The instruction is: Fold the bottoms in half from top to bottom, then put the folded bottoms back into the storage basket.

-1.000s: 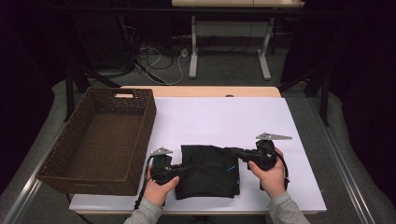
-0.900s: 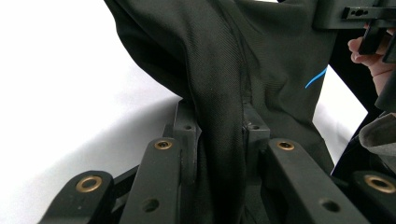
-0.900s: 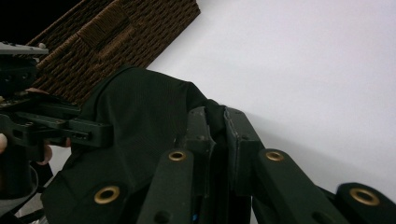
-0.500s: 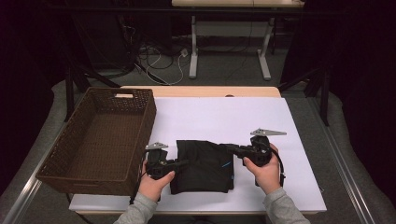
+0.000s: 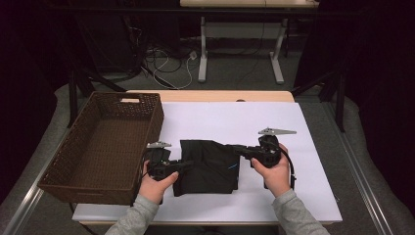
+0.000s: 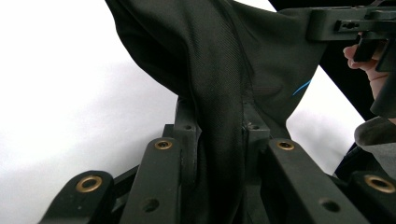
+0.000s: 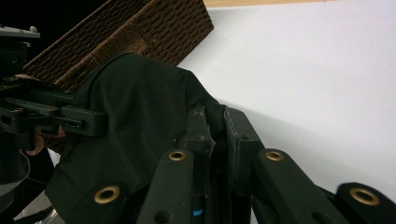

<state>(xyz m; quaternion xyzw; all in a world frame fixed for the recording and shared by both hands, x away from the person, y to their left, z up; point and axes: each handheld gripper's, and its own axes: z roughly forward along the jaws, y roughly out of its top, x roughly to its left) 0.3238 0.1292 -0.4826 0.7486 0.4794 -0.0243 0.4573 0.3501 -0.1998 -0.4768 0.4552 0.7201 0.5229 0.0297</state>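
Note:
A black garment (image 5: pixel 208 166) with a small blue mark is folded and hangs between my two grippers, just above the white table (image 5: pixel 235 120). At the cloth's left edge my left gripper (image 5: pixel 188 164) is shut on it; in the left gripper view the jaws pinch a thick fold of the garment (image 6: pixel 224 60) at the left gripper (image 6: pixel 219 121). My right gripper (image 5: pixel 234 149) is shut on its upper right corner. The right gripper view shows the right gripper (image 7: pixel 215 116) clamping the garment (image 7: pixel 135 107), with the left gripper (image 7: pixel 70 119) beyond it.
A brown wicker basket (image 5: pixel 103 147) stands empty on the table's left side, right beside my left hand. The basket (image 7: pixel 154 28) sits close behind the cloth in the right gripper view. White tabletop lies beyond and to the right. Table legs and cables stand on the floor behind.
Both grippers have risen and shifted slightly left toward the basket, carrying the black garment. The cloth now hangs more loosely off the table.

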